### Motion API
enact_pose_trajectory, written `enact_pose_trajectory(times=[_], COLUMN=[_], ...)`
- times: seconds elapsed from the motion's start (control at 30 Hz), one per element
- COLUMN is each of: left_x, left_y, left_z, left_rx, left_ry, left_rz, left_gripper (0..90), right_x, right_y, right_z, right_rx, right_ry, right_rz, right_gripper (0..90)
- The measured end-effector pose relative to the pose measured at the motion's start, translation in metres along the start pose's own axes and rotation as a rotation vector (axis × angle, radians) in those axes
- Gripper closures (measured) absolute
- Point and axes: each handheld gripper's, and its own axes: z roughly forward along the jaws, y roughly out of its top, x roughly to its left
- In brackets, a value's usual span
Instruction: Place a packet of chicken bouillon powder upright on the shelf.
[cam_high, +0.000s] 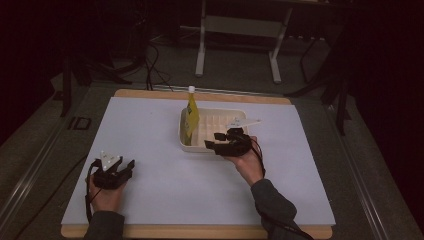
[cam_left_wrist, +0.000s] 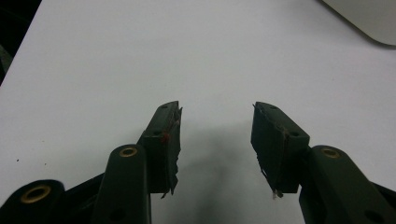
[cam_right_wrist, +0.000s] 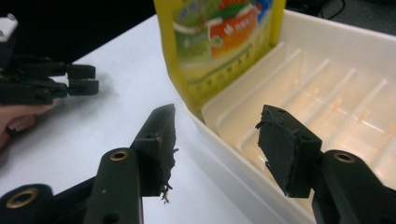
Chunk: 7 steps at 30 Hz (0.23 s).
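Observation:
A yellow pouch (cam_high: 191, 117) with a white cap stands upright at the left end of a white ribbed tray (cam_high: 220, 110). My right gripper (cam_high: 214, 140) hovers at the tray's near wall, just right of the pouch, with its jaws open. In the right gripper view the right gripper (cam_right_wrist: 218, 111) has one jaw over the table and the other over the tray (cam_right_wrist: 327, 51); the pouch (cam_right_wrist: 219, 42) stands just beyond them, untouched. My left gripper (cam_high: 131, 168) rests near the table's front left, and in its own view the left gripper (cam_left_wrist: 215, 106) is open over bare white surface.
The white board (cam_high: 150, 130) covers a wooden table top. A tray corner (cam_left_wrist: 369, 18) shows at the top right of the left gripper view. The left gripper (cam_right_wrist: 96, 78) and its hand (cam_right_wrist: 23, 116) appear far left in the right gripper view. Metal frame legs (cam_high: 200, 55) stand beyond the table.

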Motion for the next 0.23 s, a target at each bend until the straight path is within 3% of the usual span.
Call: enact_pose_trajectory(times=[0.23], left_x=[0.000], left_y=[0.000], left_z=[0.001], left_rx=[0.007], left_ry=[0.002], left_rz=[-0.001], left_gripper=[51.5], right_x=[-0.005], right_y=[-0.015], right_z=[-0.010], right_rx=[0.013], right_ry=[-0.018], right_rz=[-0.006], right_gripper=[46.0])
